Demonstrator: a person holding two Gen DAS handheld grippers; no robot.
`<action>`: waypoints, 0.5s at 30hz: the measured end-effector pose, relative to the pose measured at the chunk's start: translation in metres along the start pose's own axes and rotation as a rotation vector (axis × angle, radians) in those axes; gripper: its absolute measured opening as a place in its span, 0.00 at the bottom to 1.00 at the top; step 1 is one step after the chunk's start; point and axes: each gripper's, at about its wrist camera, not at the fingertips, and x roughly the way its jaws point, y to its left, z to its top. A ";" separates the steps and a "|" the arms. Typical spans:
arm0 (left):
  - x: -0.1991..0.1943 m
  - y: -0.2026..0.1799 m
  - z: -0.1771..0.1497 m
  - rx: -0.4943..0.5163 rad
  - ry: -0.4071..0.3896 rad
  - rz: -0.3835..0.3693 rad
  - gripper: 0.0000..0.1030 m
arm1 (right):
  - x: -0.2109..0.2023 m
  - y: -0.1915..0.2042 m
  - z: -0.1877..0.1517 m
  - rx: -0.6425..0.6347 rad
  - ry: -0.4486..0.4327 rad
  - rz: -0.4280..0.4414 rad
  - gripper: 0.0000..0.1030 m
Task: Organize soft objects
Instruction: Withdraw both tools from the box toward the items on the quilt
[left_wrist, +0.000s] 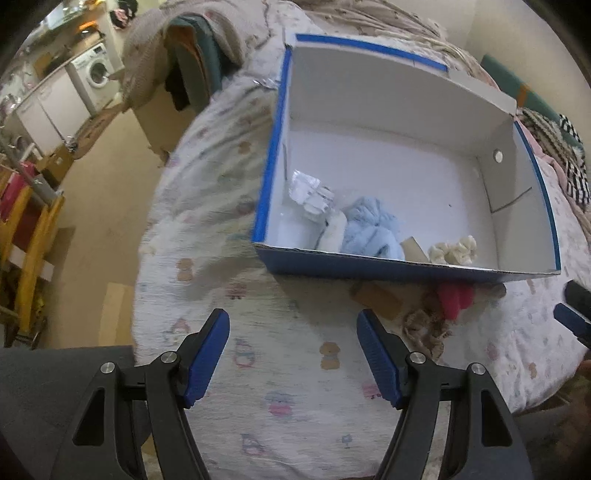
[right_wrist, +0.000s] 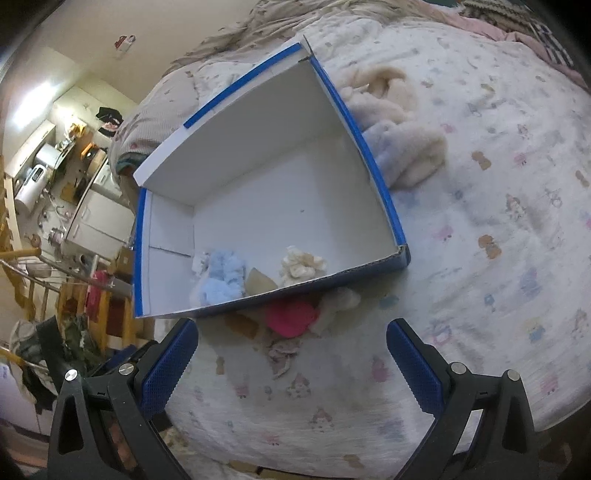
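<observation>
Currently both grippers, left (left_wrist: 293, 356) and right (right_wrist: 291, 363), jaws wide apart, empty. Pink plush (right_wrist: 291, 316) on bedspread, against box (right_wrist: 384, 192) front wall. Prob. light, squashy; pinch mid-bulk.

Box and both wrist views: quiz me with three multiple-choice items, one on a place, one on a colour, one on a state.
1. Where is the pink item?
A. inside the box
B. on the bed, against the box's near wall
C. in the right hand-held gripper

2. What colour is the box's rim?
A. blue
B. red
C. green

3. How are the two hand-held grippers?
A. both shut
B. one shut on a sock
C. both open, holding nothing

Answers:
1 B: the pink item lies outside the box.
2 A: blue edging runs along the rim.
3 C: left hand-held gripper and right hand-held gripper gape wide.
</observation>
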 end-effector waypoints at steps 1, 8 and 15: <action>0.003 -0.003 0.001 0.008 0.010 -0.009 0.67 | 0.006 0.000 0.000 -0.012 0.013 -0.027 1.00; 0.043 -0.044 0.008 0.104 0.069 -0.111 0.67 | 0.031 -0.011 -0.002 0.015 0.089 -0.091 1.00; 0.088 -0.065 0.010 0.111 0.110 -0.114 0.67 | 0.036 -0.021 0.000 0.057 0.100 -0.091 1.00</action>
